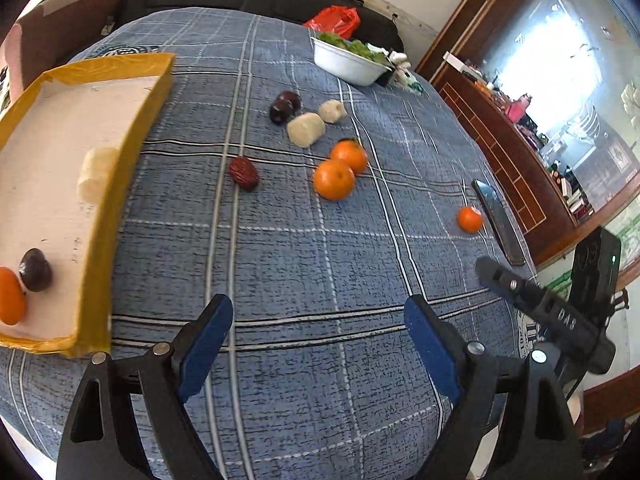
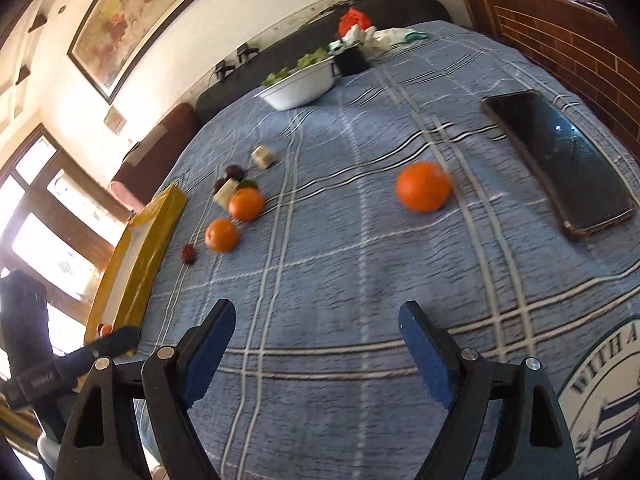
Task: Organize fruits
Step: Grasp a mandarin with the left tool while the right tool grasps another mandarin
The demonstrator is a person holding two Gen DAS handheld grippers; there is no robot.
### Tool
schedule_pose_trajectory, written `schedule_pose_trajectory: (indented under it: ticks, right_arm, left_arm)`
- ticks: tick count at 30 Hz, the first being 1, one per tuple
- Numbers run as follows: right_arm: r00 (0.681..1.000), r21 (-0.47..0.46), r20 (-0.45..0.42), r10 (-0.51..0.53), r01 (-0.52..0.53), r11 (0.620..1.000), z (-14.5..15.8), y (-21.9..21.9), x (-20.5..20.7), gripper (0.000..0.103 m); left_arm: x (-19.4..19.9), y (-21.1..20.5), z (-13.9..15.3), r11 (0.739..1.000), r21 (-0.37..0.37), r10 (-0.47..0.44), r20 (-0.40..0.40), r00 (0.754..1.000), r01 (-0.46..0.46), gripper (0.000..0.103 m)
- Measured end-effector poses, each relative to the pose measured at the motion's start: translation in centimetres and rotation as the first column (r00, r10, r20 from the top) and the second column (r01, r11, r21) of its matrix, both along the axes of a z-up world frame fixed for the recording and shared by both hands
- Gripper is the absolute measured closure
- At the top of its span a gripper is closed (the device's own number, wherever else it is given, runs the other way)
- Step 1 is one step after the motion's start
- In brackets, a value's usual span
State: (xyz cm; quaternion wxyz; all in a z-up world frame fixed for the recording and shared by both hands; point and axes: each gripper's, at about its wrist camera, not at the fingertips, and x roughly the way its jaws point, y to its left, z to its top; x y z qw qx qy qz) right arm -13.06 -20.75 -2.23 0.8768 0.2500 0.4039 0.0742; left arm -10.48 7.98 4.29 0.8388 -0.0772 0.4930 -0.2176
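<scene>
A yellow-edged box [image 1: 132, 160] lies at the left and holds an orange [image 1: 10, 296], a dark plum [image 1: 35, 270] and a pale fruit piece [image 1: 98, 174]. On the blue plaid cloth lie a red date [image 1: 244, 173], two oranges [image 1: 334, 179] [image 1: 349, 155], two pale pieces [image 1: 305, 130], two dark plums [image 1: 285, 107] and a lone orange [image 1: 470, 219]. My left gripper [image 1: 318, 340] is open and empty above bare cloth. My right gripper [image 2: 316, 344] is open and empty, short of the lone orange [image 2: 423, 186]. The box [image 2: 136, 264] shows at its left.
A white bowl of greens [image 1: 348, 64] and a red bag [image 1: 336, 20] sit at the far side. A black phone [image 2: 560, 160] lies right of the lone orange. A dark sofa and a wooden cabinet border the table.
</scene>
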Motion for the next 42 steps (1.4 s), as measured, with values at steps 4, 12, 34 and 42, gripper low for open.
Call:
schedule_pose_trajectory:
  ticks: [4, 12, 34, 42]
  right_arm:
    - [0.999, -0.004, -0.003, -0.042, 0.042, 0.999, 0.0, -1.7, 0.6, 0.015]
    - [0.989, -0.091, -0.012, -0.15, 0.148, 0.985, 0.5, -4.0, 3.8, 0.016]
    - [0.974, -0.285, -0.033, -0.226, 0.208, 0.936, -0.4, -3.5, 7.4, 0.054]
    - [0.976, -0.256, -0.019, -0.216, 0.204, 0.945, -0.4, -3.6, 7.3, 0.058]
  left_arm:
    - [-0.1, -1.2, -0.2, 0.999, -0.003, -0.047, 0.01, 0.999, 0.047, 0.016]
    - [0.0, -3.7, -0.1, 0.993, 0.038, -0.11, 0.044, 0.993, 0.109, 0.016]
    - [9.2, -7.4, -1.6, 0.95, 0.291, -0.155, 0.116, 0.981, 0.116, 0.016]
    - [9.6, -8.5, -2.8, 0.937, 0.33, -0.163, 0.133, 0.978, 0.111, 0.052]
